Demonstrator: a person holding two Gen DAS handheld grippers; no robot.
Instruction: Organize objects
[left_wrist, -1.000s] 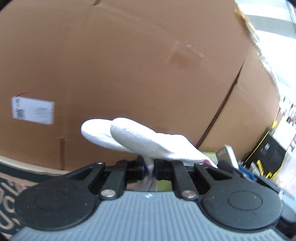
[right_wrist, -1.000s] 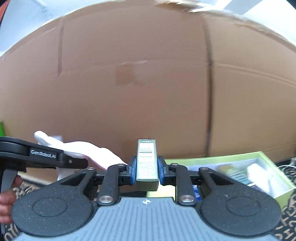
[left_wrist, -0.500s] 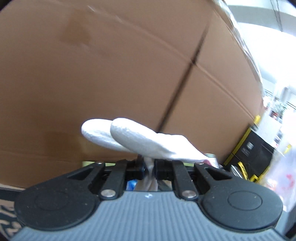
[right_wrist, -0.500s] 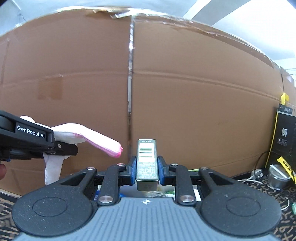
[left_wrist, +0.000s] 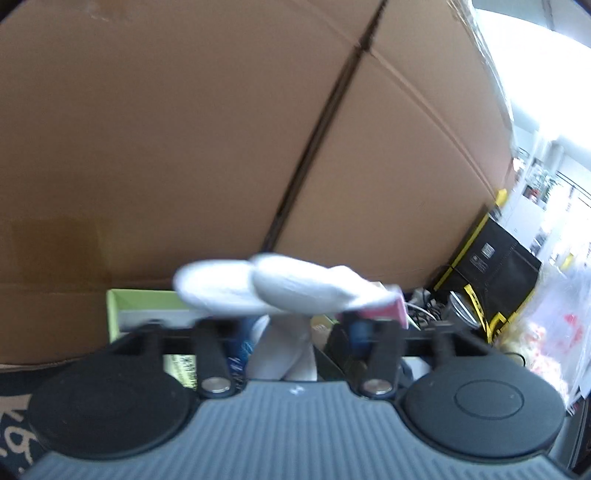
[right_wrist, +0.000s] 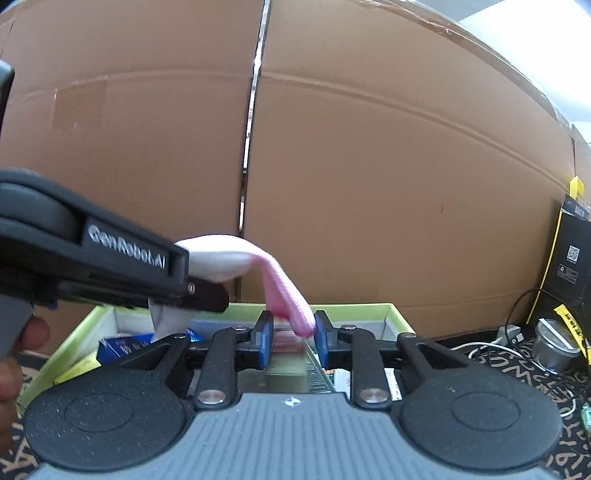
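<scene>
Both tongs are opening: the left tongs let go of a white sock, and the right tongs spread over a small box. Low in the frame sits a green tray.

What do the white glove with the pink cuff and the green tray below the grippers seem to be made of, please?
Glove: apparently knitted fabric, soft and matte; it droops limply and the pink cuff looks ribbed. Green tray: probably cardboard, with thin straight matte walls, green outside and pale inside.
</scene>
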